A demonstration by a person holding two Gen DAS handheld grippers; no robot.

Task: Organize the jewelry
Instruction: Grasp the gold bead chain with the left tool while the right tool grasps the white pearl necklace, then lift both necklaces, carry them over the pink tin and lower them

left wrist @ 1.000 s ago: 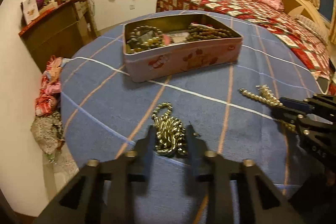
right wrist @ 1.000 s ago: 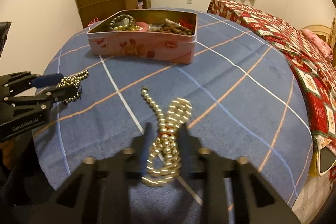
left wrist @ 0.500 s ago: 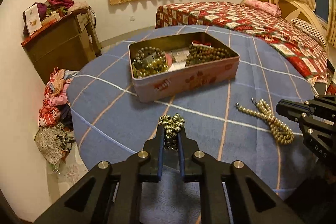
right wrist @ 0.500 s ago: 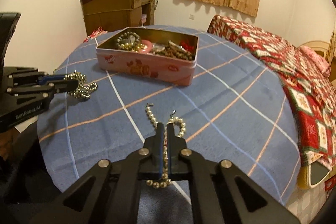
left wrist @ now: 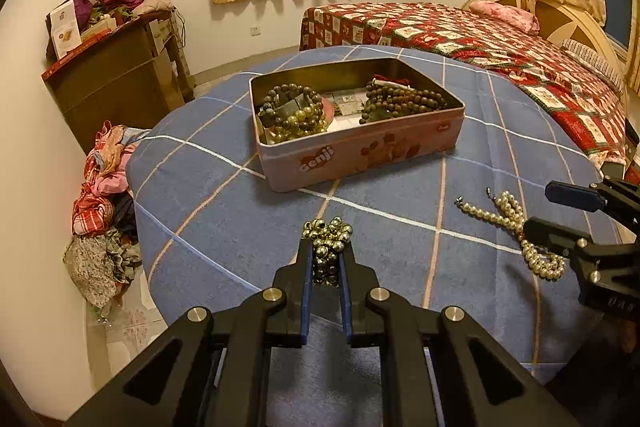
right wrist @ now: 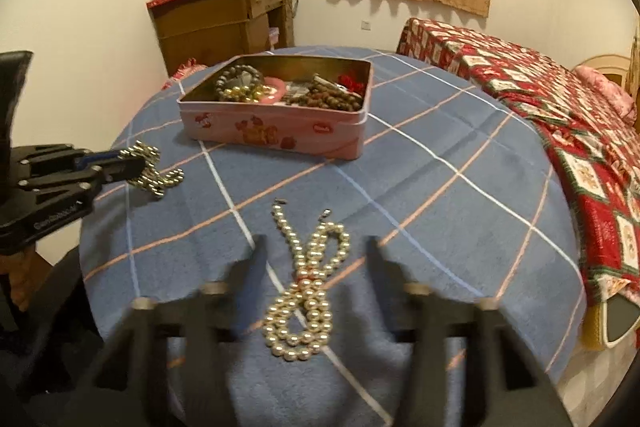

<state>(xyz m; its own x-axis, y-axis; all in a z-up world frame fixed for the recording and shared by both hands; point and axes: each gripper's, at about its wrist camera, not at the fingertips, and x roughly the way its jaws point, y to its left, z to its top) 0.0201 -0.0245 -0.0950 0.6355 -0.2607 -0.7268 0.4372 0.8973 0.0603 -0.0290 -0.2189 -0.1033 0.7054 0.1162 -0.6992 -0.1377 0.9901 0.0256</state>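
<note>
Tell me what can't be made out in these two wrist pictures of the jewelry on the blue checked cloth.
- Right wrist view: the right hand-held gripper is motion-blurred; its fingers look spread around the pale pearl necklace, but contact is unclear.
- Left wrist view: the lower part of the gold bead chain is hidden between the left hand-held gripper fingers.
- Both views: the pink rectangular tin wall hides its floor, and the small items inside are too small to identify.

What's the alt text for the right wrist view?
The open right tool straddles a pearl necklace lying on the blue plaid cloth. Beyond sits a pink tin of jewelry; at left, the left tool grips a gold bead chain.
</note>
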